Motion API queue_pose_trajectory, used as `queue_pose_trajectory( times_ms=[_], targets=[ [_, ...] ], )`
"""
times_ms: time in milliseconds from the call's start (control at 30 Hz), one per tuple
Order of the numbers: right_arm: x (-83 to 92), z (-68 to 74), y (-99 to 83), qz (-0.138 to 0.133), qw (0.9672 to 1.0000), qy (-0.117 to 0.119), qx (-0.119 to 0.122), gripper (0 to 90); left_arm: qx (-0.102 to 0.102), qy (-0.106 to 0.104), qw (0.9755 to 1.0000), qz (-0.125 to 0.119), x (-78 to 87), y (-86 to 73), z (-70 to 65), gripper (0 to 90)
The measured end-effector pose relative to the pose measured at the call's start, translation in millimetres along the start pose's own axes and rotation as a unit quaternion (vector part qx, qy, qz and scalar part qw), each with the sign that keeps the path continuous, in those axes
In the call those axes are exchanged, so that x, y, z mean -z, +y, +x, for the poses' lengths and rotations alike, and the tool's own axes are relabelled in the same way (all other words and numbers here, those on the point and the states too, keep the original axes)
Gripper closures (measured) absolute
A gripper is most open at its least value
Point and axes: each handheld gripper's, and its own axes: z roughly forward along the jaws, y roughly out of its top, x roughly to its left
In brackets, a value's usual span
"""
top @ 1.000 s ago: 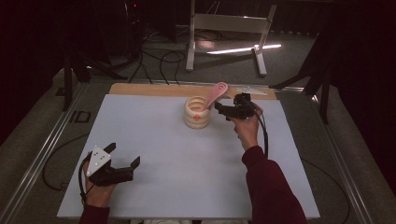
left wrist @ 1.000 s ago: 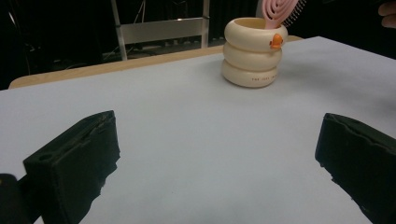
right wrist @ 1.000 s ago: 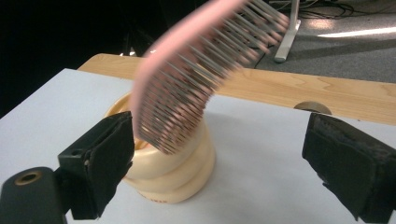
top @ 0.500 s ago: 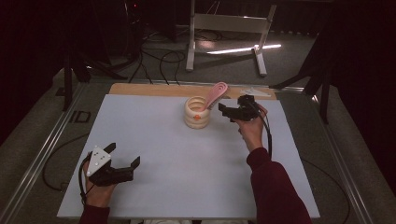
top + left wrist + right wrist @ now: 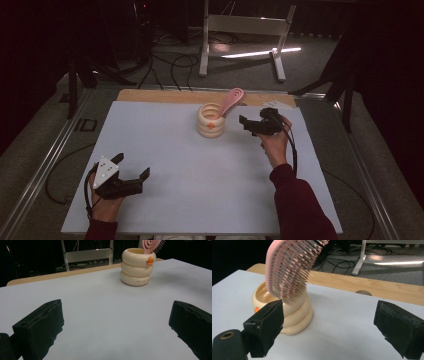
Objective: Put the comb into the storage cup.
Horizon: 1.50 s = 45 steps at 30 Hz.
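**Here, the right gripper waits open beside the holder with the hairbrush**

Seen from the high view, the right gripper is held above the far right part of the white table, just to the right of the cream ringed holder. The person's right hand comes up from the near edge with the forearm in a dark red sleeve, the wrist bent so that the gripper points left toward the holder. Its jaws stand wide apart and hold nothing. In the right gripper view, one jaw sits in front of the holder's side while the other is well off over bare table; I cannot tell whether the near jaw touches the holder.

The pink hairbrush stands in the holder with its head up, leaning out over the rim to the far right. In the right gripper view its bristles face the gripper's side and hang above the nearer jaw.

The left gripper rests low at the near left of the table, well apart from the holder, with the left hand wrapped round its body and a grey three-cornered plate on top. Its jaws are likewise spread wide and empty, aimed across the table toward the holder, which the left gripper view shows far ahead.
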Motion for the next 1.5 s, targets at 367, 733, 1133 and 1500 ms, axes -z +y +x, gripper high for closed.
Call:
queue_pose_trajectory(
  times_ms=[367, 733, 1133, 1500],
  targets=[
    [18.9, -2.1, -16.0, -0.018, 0.9998, 0.01, -0.004, 9.1, 0.002, 0.005, 1.0, 0.005, -0.4, -0.7, 2.2, 0.4],
    [34.1, 5.7, -39.2, -0.02, 0.9991, -0.003, 0.038, 9.1, 0.004, 0.008, 0.9999, 0.006, -0.4, -1.1, 4.4, 0.4],
    [55.2, 15.6, -62.7, -0.012, 0.9971, -0.008, 0.074, 9.1, 0.004, 0.011, 0.9998, 0.014, -1.6, -0.6, 6.2, 0.3],
    [75.2, 21.6, -81.0, -0.025, 0.9956, -0.013, 0.09, 9.1, 0.004, 0.015, 0.9998, 0.012, -1.0, 0.2, 8.2, 0.4]
  ],
)
